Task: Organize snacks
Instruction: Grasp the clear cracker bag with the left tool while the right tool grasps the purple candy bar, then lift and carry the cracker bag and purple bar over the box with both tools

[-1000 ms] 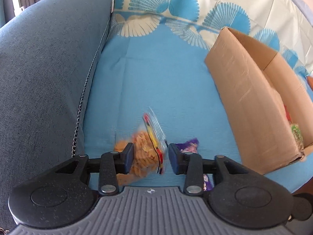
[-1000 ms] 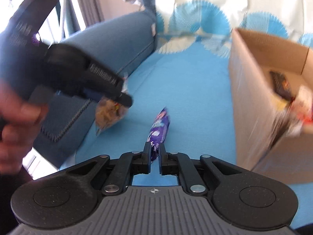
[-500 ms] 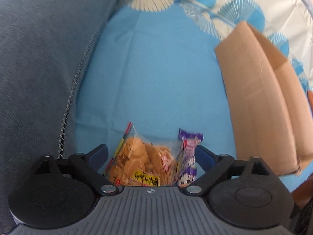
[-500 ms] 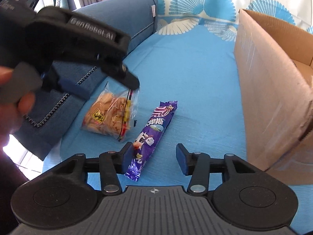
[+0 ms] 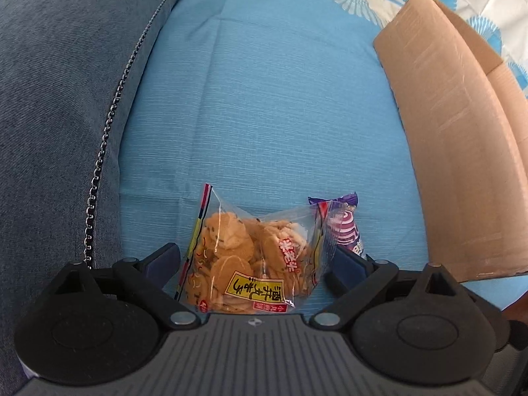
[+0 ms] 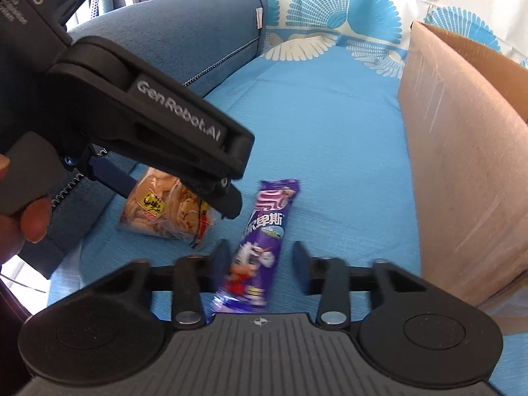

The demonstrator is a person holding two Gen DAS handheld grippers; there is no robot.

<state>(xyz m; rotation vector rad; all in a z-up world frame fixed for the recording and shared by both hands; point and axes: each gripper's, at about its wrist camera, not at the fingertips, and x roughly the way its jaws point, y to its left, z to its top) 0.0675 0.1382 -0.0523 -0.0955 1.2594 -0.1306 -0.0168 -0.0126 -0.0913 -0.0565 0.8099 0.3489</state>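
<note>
A clear bag of orange crackers [image 5: 254, 257] lies on the blue sofa cover between the wide-open fingers of my left gripper [image 5: 255, 262]. It also shows in the right wrist view [image 6: 165, 211], partly under the left gripper [image 6: 158, 151]. A purple snack bar [image 6: 260, 241] lies lengthwise between the open fingers of my right gripper [image 6: 262, 262]; its end shows in the left wrist view [image 5: 343, 227], right of the bag. Neither gripper grips anything.
An open cardboard box [image 5: 462, 151] stands on the right, also in the right wrist view [image 6: 462, 165]. The dark blue sofa arm [image 5: 66, 99] rises on the left. The blue cover [image 5: 264, 99] stretches ahead to a white patterned backrest [image 6: 330, 10].
Both grippers have opened and let go: the cracker bag and the purple bar were held a second ago and now lie flat on the cover. Both grippers have dropped lower over them.
</note>
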